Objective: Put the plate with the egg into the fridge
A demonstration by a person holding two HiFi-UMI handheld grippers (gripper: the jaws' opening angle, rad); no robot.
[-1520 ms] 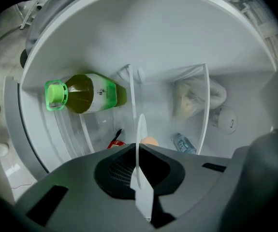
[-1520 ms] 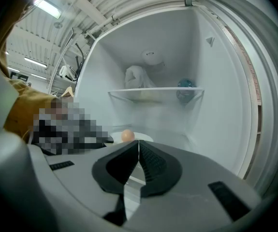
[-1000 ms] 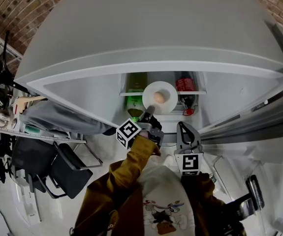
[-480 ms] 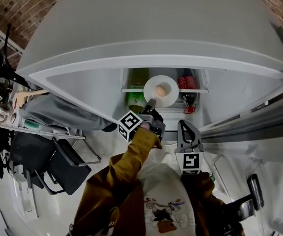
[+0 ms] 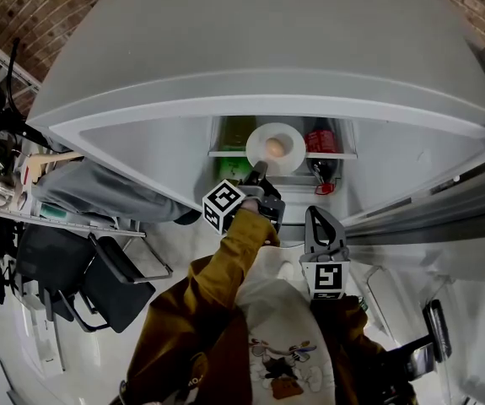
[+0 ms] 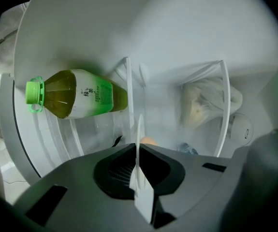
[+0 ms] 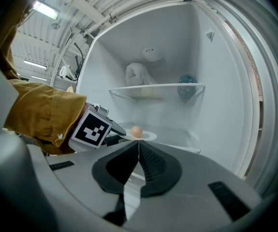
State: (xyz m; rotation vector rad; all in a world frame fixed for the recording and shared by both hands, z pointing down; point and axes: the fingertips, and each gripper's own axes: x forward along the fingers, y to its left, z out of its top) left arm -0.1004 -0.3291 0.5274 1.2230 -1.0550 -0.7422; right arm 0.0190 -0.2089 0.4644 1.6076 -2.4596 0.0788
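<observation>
Fridge (image 7: 216, 95) open in front of you; green-capped bottle (image 6: 78, 94) at the plate's left, red-labelled bottle (image 5: 316, 144) at its right; your left gripper (image 5: 257, 175) is clamped on the near rim of the white plate (image 5: 293, 137), held level inside the compartment below the glass shelf (image 7: 158, 87) (contact with the surface beneath: cannot tell); your right gripper (image 7: 139, 141) is outside the opening, jaws pressed together on nothing; egg (image 5: 274, 148) near the plate's middle.
</observation>
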